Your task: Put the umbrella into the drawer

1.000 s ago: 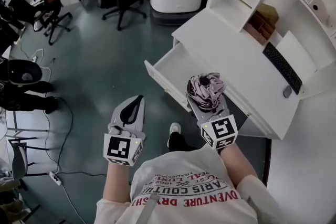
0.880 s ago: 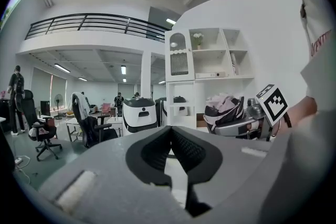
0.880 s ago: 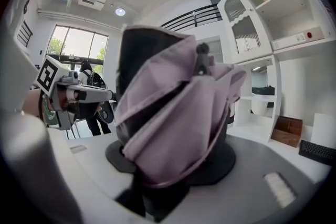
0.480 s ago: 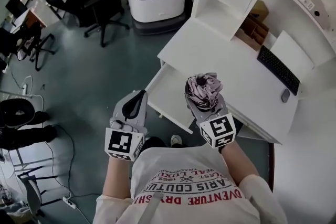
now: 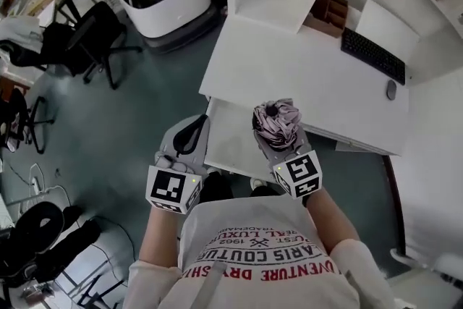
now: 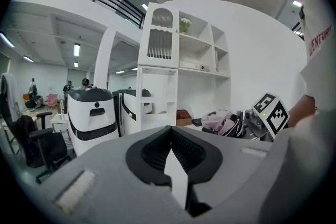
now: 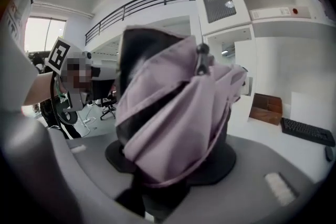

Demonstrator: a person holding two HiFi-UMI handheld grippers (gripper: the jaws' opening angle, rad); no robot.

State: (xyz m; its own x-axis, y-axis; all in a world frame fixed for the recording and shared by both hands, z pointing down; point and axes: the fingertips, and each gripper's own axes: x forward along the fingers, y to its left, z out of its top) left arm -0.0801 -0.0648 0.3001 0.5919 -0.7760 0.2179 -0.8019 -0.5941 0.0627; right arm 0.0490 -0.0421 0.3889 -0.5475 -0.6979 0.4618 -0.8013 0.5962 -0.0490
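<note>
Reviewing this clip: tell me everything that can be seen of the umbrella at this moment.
The umbrella is a folded compact one. Its mauve-pink fabric is bunched in loose, crumpled pleats over a dark inner part, and a small dark knob shows near its top. It stands roughly upright, clamped between the jaws of the right gripper, the only thing touching it. In the head view it hangs at the white desk's front edge by the open drawer, not yet inside.

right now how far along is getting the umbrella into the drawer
Done: the white desk drawer stands pulled open. In hand: the right gripper is shut on the folded pink umbrella, held up near the drawer, not inside it. Left: lower it in and let go. The left gripper is shut, empty.
</note>
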